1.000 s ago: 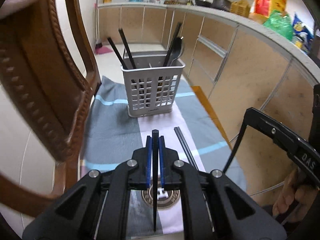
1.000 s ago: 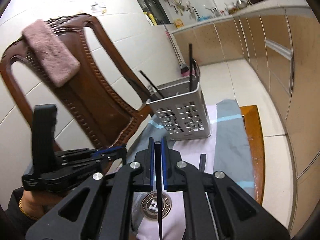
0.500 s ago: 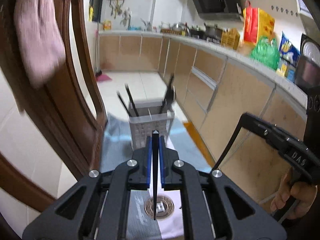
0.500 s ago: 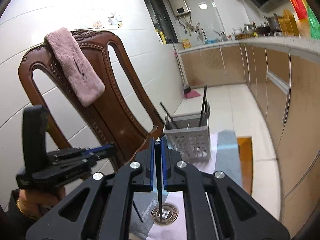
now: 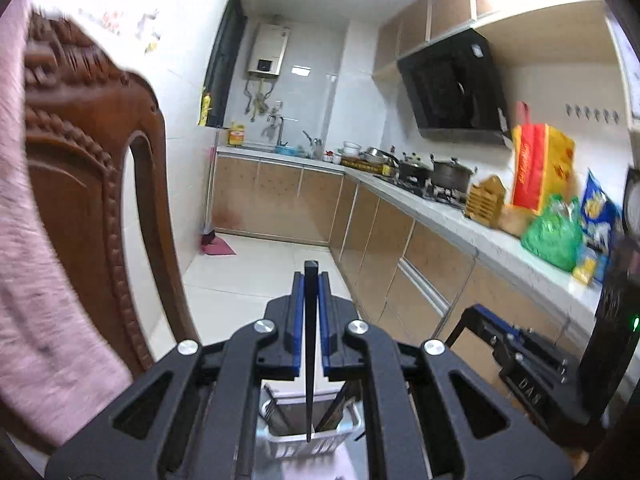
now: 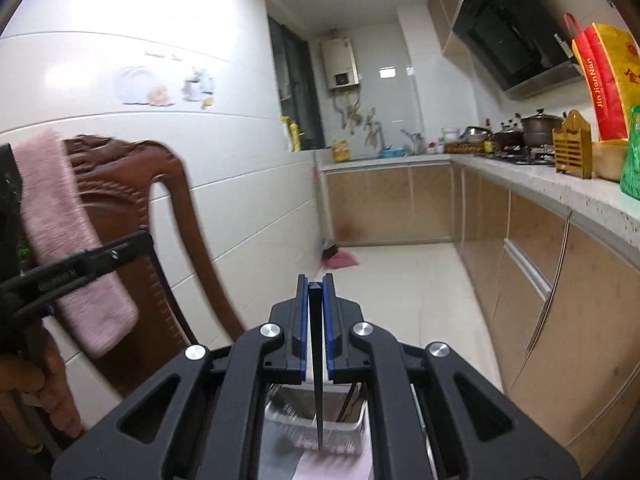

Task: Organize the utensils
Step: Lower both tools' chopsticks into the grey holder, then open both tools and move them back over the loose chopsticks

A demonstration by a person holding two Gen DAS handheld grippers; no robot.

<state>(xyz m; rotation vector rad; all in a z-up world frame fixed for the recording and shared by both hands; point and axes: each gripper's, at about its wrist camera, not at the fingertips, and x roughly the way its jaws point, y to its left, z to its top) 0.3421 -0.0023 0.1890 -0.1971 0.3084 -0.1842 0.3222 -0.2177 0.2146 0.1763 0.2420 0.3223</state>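
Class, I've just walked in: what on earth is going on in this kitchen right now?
A person is sorting utensils with a handheld gripper in each hand. The left gripper is shut on a black chopstick, and the right gripper is shut on another black chopstick. Both are held above the white slotted utensil caddy, which already has dark utensils standing in it. Neither chopstick is in the caddy yet. A wooden chair with a pink towel stands beside.
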